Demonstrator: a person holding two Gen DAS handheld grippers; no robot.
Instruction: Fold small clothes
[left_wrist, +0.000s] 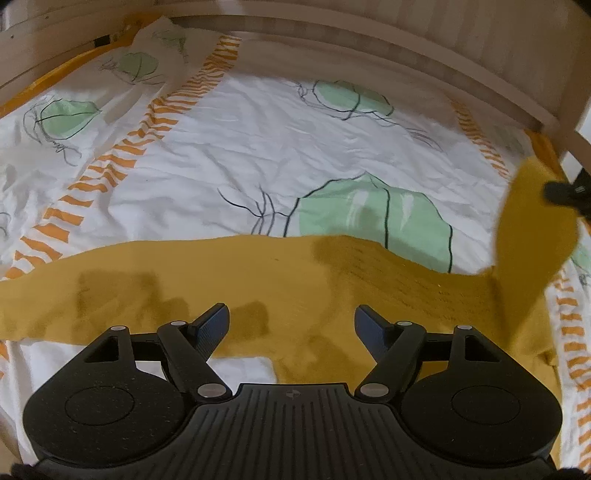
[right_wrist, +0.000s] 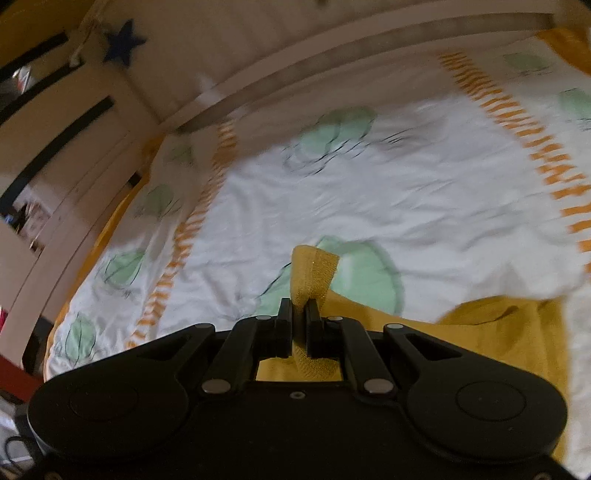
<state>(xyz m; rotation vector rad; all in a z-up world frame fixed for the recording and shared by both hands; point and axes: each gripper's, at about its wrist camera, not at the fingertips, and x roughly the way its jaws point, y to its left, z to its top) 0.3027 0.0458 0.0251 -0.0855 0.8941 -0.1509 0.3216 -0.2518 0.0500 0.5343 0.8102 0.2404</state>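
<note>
A mustard-yellow garment lies spread across the white patterned bedsheet. My left gripper hovers over the garment's near part, open, with nothing between its fingers. At the right edge of the left wrist view one end of the garment is lifted off the bed, pinched by the right gripper. In the right wrist view my right gripper is shut on a fold of the yellow garment, whose edge sticks up past the fingertips while the rest trails down to the right.
A wooden bed rail curves along the far side of the bed. A pillow in the same print lies at the far left. In the right wrist view, a wall with a dark blue star stands beyond the rail.
</note>
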